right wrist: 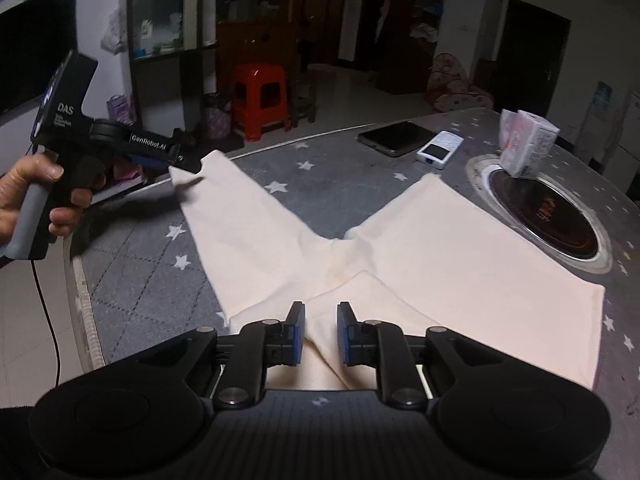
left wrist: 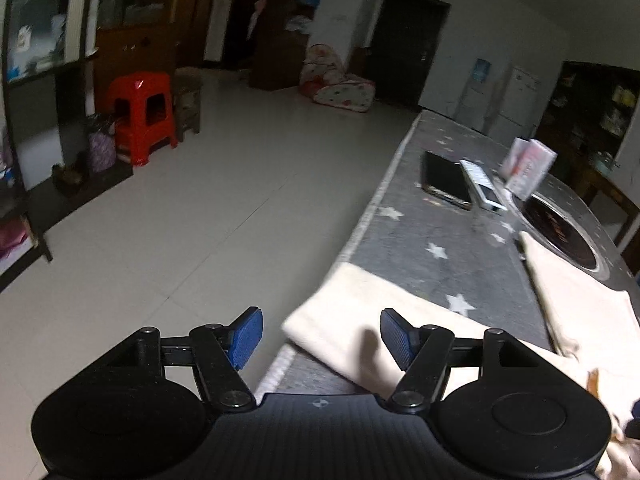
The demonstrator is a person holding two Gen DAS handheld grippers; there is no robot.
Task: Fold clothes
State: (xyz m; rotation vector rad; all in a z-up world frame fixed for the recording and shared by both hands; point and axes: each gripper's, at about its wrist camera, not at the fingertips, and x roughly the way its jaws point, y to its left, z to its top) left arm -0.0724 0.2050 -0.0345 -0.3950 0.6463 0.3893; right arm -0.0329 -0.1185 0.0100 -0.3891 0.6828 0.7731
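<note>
Cream trousers [right wrist: 460,248] lie flat on the grey star-patterned table cover [right wrist: 132,264], legs spread in a V. My right gripper [right wrist: 321,332] hovers low over the crotch and waist area. Its blue pads [right wrist: 299,332] stand a narrow gap apart, with cloth showing between and under them. A hand [right wrist: 24,196] holds my left gripper [right wrist: 180,162] at the cuff of the left leg, whose corner is slightly raised. In the left wrist view, the left gripper [left wrist: 322,336] is wide open. That cuff [left wrist: 340,312] lies at the table edge, just ahead of and between its fingers.
A dark phone [right wrist: 396,136], a small white device [right wrist: 440,150] and a tissue pack [right wrist: 528,140] sit at the far side. A round inset cooktop [right wrist: 548,216] lies right of the trousers. A red stool [right wrist: 260,100] stands on the floor beyond the table edge.
</note>
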